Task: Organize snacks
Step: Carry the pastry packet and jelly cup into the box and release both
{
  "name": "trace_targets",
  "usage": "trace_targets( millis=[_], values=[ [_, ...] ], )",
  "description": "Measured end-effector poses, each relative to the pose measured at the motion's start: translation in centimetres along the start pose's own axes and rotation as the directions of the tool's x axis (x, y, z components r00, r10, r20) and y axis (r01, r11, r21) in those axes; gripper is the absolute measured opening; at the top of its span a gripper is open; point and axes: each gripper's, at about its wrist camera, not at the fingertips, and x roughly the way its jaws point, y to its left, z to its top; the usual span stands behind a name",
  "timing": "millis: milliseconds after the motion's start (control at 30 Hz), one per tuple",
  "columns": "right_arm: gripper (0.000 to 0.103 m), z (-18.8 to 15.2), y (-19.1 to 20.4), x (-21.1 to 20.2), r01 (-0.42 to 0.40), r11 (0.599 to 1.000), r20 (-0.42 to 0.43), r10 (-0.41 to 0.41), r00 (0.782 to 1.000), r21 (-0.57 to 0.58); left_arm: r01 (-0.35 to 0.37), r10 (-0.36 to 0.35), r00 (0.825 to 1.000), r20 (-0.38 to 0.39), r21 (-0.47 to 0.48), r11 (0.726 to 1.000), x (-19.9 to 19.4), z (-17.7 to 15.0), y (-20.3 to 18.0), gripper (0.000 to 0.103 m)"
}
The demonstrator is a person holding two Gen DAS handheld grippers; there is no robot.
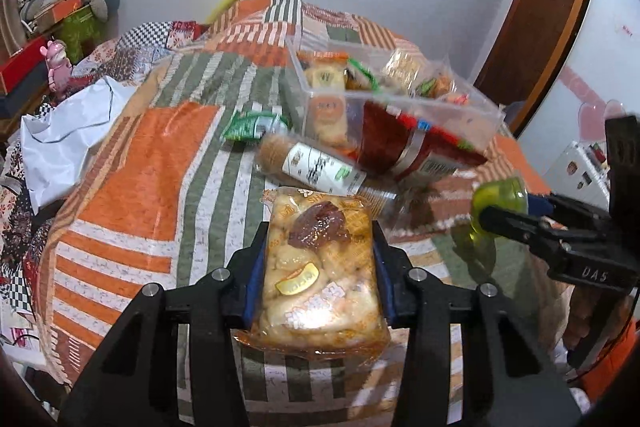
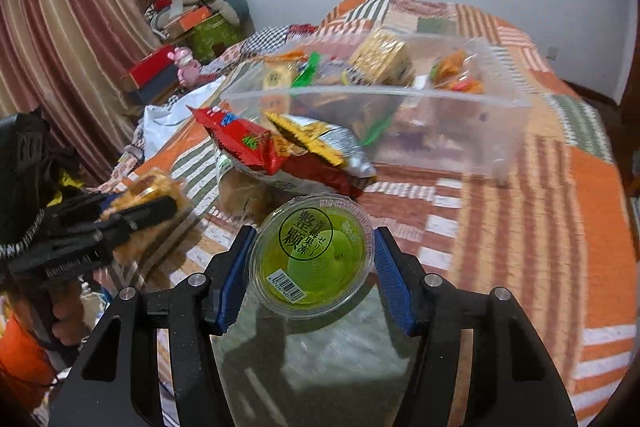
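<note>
Clear plastic bin (image 2: 460, 131) of snacks, left tool (image 1: 320, 263) clamping one bun pack (image 1: 320, 267), right tool (image 2: 312, 263) clamping one green jelly cup (image 2: 312, 255)

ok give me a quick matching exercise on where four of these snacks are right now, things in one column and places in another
Things:
1. green jelly cup
2. clear pack of pale snacks
3. red snack bag
4. cracker pack

Places:
A. inside the clear plastic bin
B. between the left gripper's jaws
C. lying on the quilt in front of the bin
D. between the right gripper's jaws

Pairs: 1-D, 2-B, 3-C, 4-A
</note>
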Motion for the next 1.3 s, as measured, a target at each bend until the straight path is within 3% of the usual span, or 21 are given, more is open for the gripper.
trace_targets(
  millis=[600,1300],
  values=[
    [0.056,3.1,-2.1,-3.6,0.05,0.996,0.173,-0.061,0.983,0.072,-0.027,0.018,0.986,0.168,0.05,0.998,-2.9,6.2,-1.8,0.045],
    [0.056,7.4,-3.5,-0.6,0.07,0.996,0.201,-0.081,0.976,0.063,0.019,-0.024,0.992,0.127,0.043,0.999,2.8,11.4,-2.3,0.045]
  ],
)
